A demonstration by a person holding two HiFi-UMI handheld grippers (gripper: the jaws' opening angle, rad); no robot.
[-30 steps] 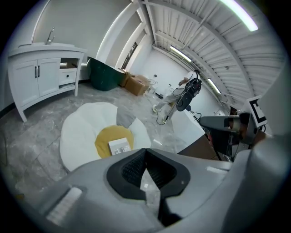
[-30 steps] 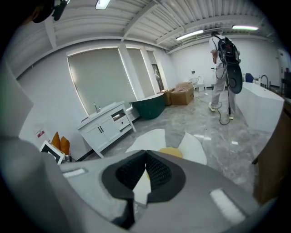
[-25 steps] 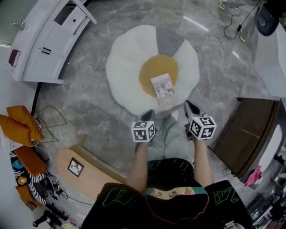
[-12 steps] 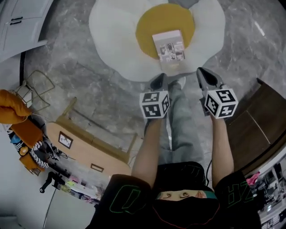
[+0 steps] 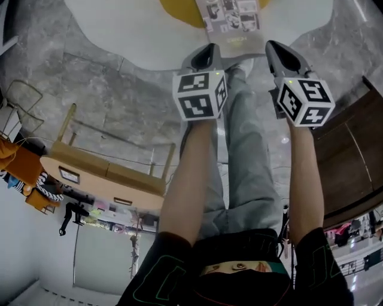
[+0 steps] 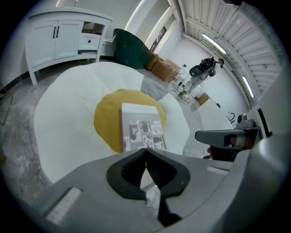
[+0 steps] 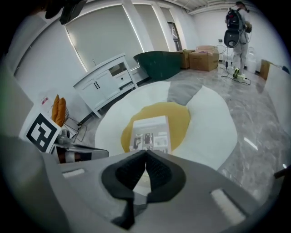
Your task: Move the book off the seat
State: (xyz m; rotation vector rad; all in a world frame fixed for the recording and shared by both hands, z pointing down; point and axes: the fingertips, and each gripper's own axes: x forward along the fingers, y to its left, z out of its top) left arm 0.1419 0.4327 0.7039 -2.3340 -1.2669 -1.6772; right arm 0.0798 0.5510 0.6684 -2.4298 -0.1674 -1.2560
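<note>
On the yellow middle of the seat [image 5: 137, 27] lies the book [image 5: 230, 18], flat and untouched. Left tool [image 5: 205, 55] and right tool [image 5: 274, 51] are both clenched on nothing, hovering just short of the seat's near edge, so this looks like the approach. Next, I judge, a tool must open and work a jaw under the book's near edge, flush on soft padding. Grey marbled floor [image 5: 90, 77] surrounds the seat; beyond the seat stand a white cabinet [image 6: 59, 38] and cardboard boxes [image 6: 163, 68].
</note>
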